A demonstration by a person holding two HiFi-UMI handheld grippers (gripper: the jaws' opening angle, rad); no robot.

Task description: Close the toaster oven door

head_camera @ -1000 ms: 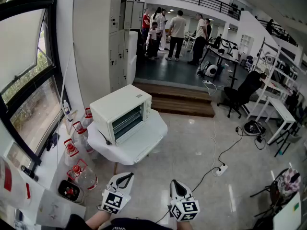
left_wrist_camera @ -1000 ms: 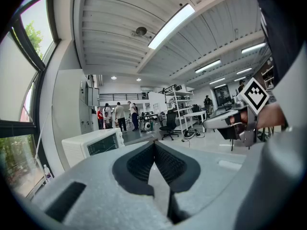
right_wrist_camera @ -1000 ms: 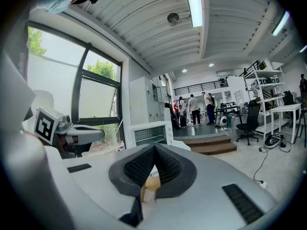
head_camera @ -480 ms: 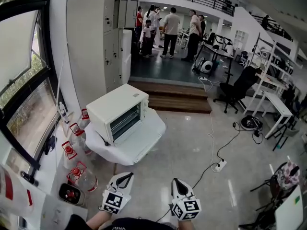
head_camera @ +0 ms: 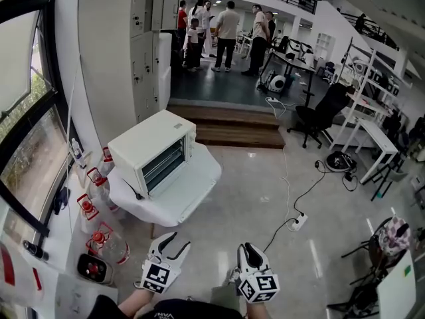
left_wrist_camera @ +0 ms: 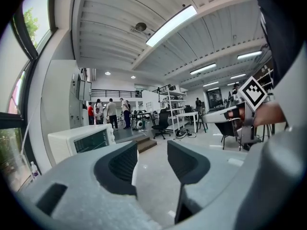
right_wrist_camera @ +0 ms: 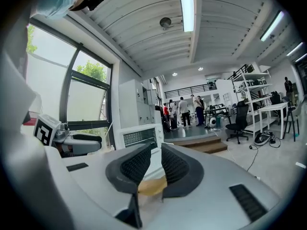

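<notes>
Toaster oven sits beyond left tool, right tool: low, opening, empty.

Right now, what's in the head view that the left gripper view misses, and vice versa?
Head view only: red-capped water jugs along the window, a power strip on the floor, and the cloth-covered table under the toaster oven.
Left gripper view only: the ceiling light strip, plus a close look at the left hand-held gripper, jaws opening with nothing between them.
Both: the toaster oven, the group of people and the black office chair.
</notes>
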